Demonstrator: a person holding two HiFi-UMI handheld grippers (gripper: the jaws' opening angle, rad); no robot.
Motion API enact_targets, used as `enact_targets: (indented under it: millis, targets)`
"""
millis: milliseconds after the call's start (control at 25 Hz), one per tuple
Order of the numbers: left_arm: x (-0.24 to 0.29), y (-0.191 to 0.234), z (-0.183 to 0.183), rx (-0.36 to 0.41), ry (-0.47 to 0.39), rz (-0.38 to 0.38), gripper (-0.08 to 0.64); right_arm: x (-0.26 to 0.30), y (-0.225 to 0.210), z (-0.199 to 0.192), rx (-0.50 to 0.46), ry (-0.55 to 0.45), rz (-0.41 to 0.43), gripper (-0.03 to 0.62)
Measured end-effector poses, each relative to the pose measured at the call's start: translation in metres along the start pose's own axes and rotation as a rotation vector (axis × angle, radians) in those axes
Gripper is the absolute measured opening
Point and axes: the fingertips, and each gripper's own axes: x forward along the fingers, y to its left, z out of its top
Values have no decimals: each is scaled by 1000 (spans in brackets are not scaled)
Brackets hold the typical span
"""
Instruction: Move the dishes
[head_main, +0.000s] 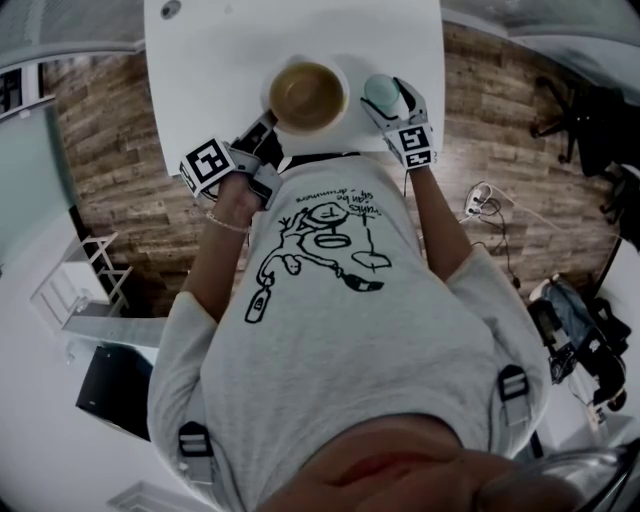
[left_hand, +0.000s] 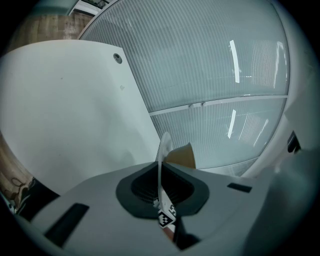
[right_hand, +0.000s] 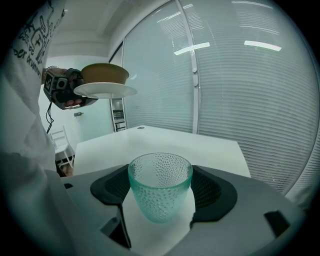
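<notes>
— Dishes: where are they right now?
— The plate (right_hand: 105, 90), with a brown bowl (right_hand: 105, 73) sitting on it, is up in the air over the near edge of the white table (head_main: 220, 60). The left gripper (head_main: 262, 128) is clamped on its rim.
— And the other hand?
— The right gripper (head_main: 392, 100) has its 2 jaws pressed against the sides of a green glass (right_hand: 160, 192), also by the table's near edge. I can't tell whether it is lifted or standing.
— Why pinch the rim?
— I'd say it keeps the plate flat, face up, so the bowl rides without sliding.
— Which way does the glass point?
— Mouth up, long axis vertical; a side grip suits carrying it upright
</notes>
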Motion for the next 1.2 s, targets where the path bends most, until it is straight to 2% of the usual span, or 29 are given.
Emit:
enact_targets:
  millis: [720, 1000, 1200]
  targets:
    - [0, 3, 0, -4, 6, 4, 9, -4, 7, -12, -30, 18, 24, 377]
    - [1, 1, -2, -5, 2, 2, 9, -1, 9, -12, 14, 35, 21, 379]
    - [1, 7, -1, -5, 3, 13, 9, -7, 6, 5, 57, -9, 30, 380]
